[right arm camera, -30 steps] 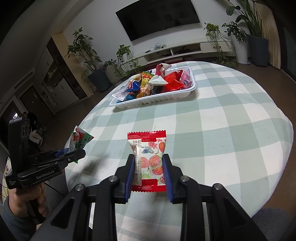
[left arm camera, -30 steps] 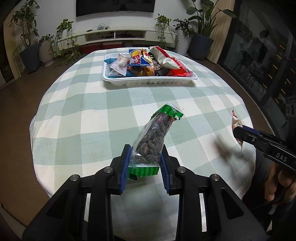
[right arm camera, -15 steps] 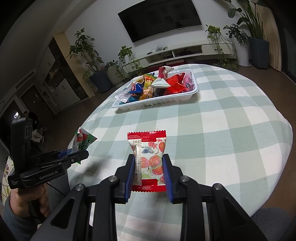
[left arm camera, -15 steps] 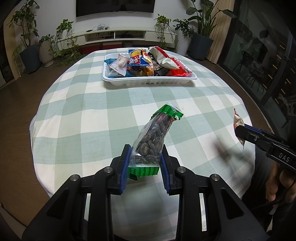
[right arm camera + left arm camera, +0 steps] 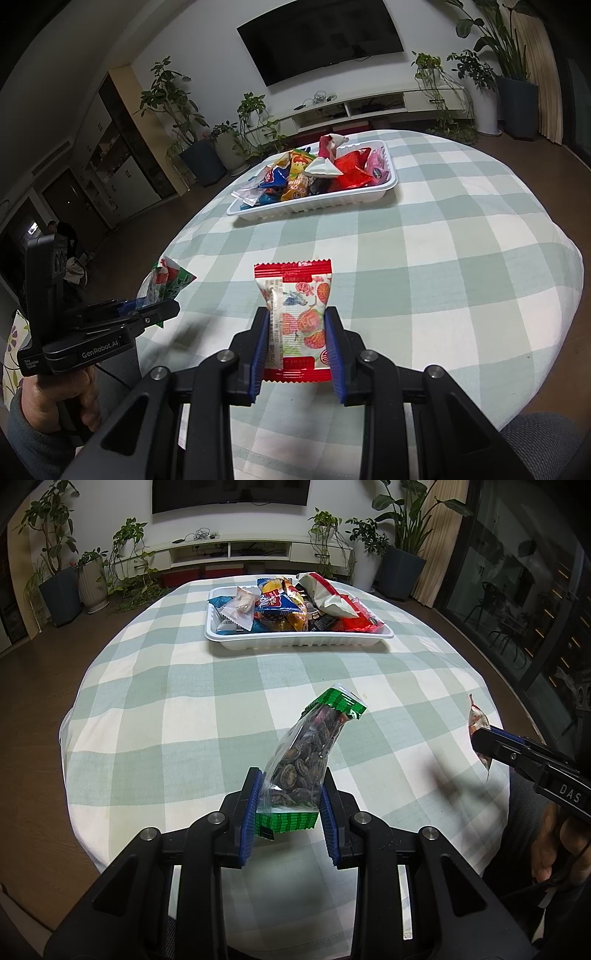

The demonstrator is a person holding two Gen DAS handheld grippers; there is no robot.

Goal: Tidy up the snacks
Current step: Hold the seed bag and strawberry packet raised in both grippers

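My left gripper [image 5: 290, 797] is shut on a clear seed packet [image 5: 308, 753] with green ends, held tilted above the near part of the checked table. In the right wrist view, my right gripper [image 5: 295, 334] is shut on a red-and-white snack packet [image 5: 295, 306] printed with strawberries. A white tray [image 5: 295, 642] piled with several wrapped snacks sits at the far side of the table; it shows as the white tray [image 5: 332, 201] in the right wrist view too. Each gripper appears at the edge of the other's view: the right gripper [image 5: 480, 744] and the left gripper [image 5: 159, 310].
A green-and-white checked cloth [image 5: 184, 701] covers the round table. Beyond it stand potted plants [image 5: 59, 590], a low white TV cabinet [image 5: 240, 550] and a wall TV [image 5: 321, 37]. A person's hand [image 5: 55, 402] grips the left tool's handle.
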